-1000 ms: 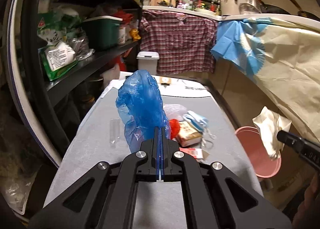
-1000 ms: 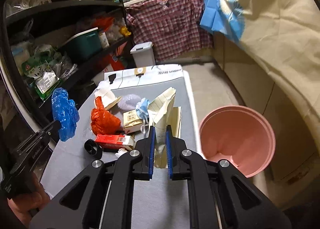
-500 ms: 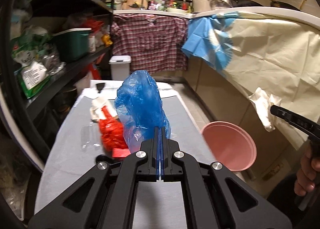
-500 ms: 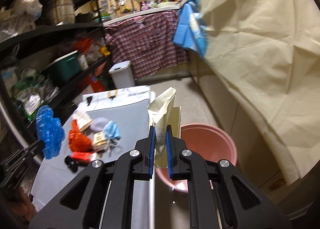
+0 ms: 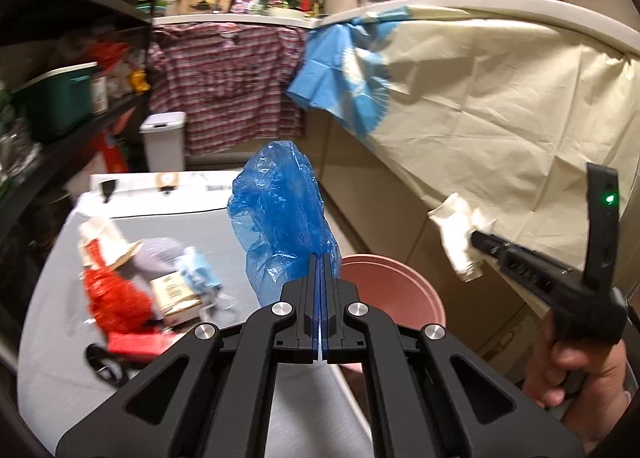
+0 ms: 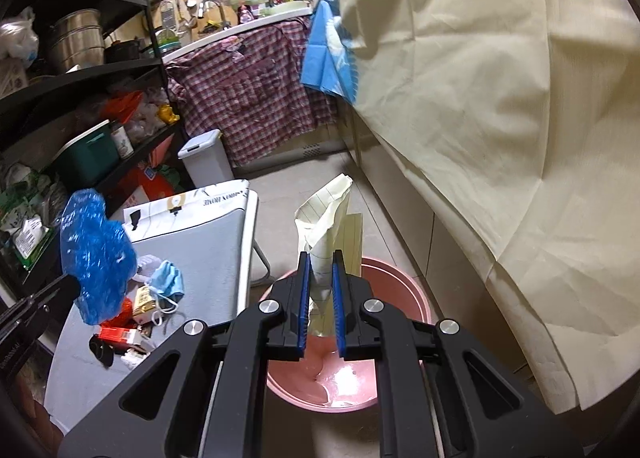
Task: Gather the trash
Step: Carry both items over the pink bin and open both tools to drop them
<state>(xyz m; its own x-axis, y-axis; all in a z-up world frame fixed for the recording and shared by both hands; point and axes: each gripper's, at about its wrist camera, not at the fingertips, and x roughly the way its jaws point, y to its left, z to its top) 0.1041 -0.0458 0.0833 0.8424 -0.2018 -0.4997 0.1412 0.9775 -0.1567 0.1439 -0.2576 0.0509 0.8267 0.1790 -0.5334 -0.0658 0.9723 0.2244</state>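
Observation:
My left gripper is shut on a crumpled blue plastic bag, held in the air over the right edge of the grey table. The same blue plastic bag shows at the left of the right wrist view. My right gripper is shut on a crumpled cream sheet of lined paper, held above the pink bucket on the floor. In the left wrist view the paper hangs from the right gripper's tip, right of the pink bucket.
On the table lie a red bag, a red box, a small carton, a blue face mask and a black cap. Dark shelves stand left; a cream cloth drapes the counter right. A white bin stands behind.
Both grippers have swung right with their loads. The paper has gone from over the table to above the pink bucket. The blue bag has come to the table's right edge.

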